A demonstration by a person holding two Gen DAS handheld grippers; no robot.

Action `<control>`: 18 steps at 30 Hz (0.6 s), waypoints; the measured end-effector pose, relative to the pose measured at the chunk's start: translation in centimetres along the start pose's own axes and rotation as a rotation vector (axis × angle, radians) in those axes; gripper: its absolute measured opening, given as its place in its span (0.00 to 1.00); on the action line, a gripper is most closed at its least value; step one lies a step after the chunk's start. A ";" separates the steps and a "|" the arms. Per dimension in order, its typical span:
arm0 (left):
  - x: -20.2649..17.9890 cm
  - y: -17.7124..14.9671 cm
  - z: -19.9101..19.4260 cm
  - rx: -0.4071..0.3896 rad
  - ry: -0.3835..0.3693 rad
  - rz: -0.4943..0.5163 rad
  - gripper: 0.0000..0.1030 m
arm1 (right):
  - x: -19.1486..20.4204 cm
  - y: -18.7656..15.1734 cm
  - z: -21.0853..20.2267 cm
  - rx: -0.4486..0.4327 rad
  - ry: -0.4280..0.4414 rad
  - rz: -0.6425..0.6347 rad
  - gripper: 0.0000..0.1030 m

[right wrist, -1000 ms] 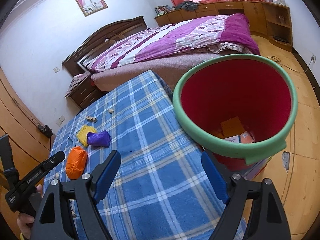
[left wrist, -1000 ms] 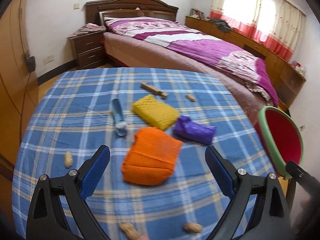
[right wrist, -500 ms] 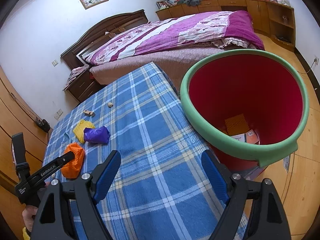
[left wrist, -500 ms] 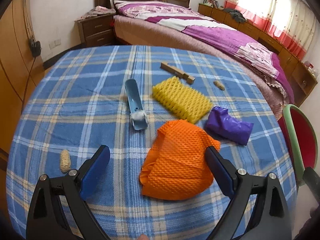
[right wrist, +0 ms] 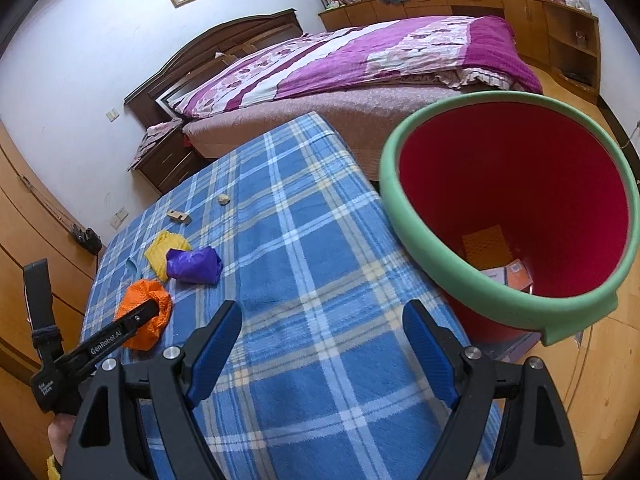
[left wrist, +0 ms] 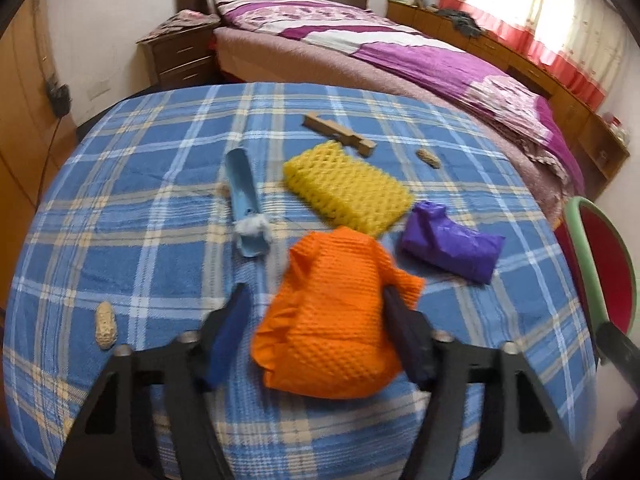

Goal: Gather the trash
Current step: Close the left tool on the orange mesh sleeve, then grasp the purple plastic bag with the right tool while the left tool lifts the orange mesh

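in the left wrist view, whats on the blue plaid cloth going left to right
peanut → blue tube → orange foam net → purple bag → red bin with a green rim off the cloth's right edge. The yellow foam net and wooden clip overlap the middle ones, so they are left out.

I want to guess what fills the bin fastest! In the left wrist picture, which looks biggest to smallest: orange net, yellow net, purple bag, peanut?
1. orange net, though it is nearest the camera, which swells it
2. yellow net
3. purple bag
4. peanut, clearly smallest

Orange against yellow is unsure; they may truly be alike.
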State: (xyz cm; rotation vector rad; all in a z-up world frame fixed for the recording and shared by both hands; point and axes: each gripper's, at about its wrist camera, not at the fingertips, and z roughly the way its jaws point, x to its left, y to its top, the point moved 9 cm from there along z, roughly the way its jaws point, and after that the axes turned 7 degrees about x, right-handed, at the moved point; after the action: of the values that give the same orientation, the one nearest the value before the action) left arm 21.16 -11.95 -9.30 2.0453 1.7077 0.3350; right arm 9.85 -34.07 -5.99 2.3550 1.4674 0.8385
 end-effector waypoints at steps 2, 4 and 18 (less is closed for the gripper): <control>-0.4 -0.1 -0.1 -0.001 -0.009 0.019 0.44 | 0.6 0.2 0.2 -0.002 0.005 -0.016 0.82; -0.6 -0.2 -0.4 -0.006 -0.023 0.021 0.35 | 1.2 0.4 0.3 -0.003 0.009 -0.030 0.82; 4.2 -0.2 -4.6 -0.093 -0.041 -0.103 0.17 | 7.1 1.4 3.2 0.046 0.068 -0.156 0.82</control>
State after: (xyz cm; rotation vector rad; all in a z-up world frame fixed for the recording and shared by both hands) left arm 19.76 -6.94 -5.79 1.8776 1.7326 0.3305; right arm 15.10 -28.18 -5.47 2.2283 1.6899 0.8604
